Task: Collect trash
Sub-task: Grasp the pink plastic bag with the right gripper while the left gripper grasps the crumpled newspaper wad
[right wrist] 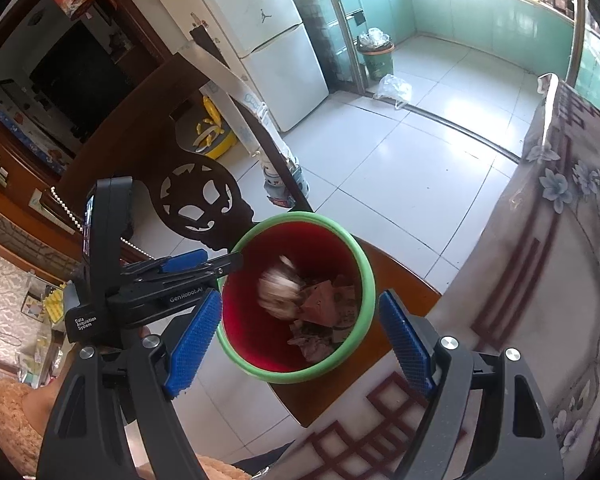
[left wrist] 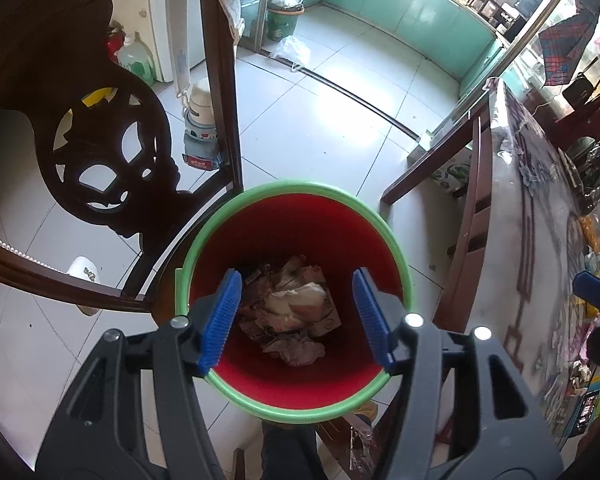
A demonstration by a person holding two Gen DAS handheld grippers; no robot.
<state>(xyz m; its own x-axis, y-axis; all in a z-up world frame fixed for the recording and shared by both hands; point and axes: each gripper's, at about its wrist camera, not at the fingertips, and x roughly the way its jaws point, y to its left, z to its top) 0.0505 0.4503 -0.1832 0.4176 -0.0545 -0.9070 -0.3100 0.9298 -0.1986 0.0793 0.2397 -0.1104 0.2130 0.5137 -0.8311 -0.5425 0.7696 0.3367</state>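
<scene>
A red bin with a green rim (left wrist: 340, 196) stands on a wooden chair seat and holds crumpled paper and wrappers (left wrist: 296, 312). My left gripper (left wrist: 300, 316) is open and empty right above the bin. My right gripper (right wrist: 300, 336) is open above the same bin's green rim (right wrist: 364, 264). A blurred pale wad of trash (right wrist: 278, 286) is in mid-air inside the bin, under the right gripper. The left gripper's body (right wrist: 140, 292) shows at the bin's left rim in the right wrist view.
A carved dark wooden chair back (left wrist: 100, 168) stands left of the bin. A table with a flowered cloth (left wrist: 540, 220) and clutter is on the right. A second bin (left wrist: 282, 20) and a plastic bag (left wrist: 292, 50) lie far off on the tiled floor.
</scene>
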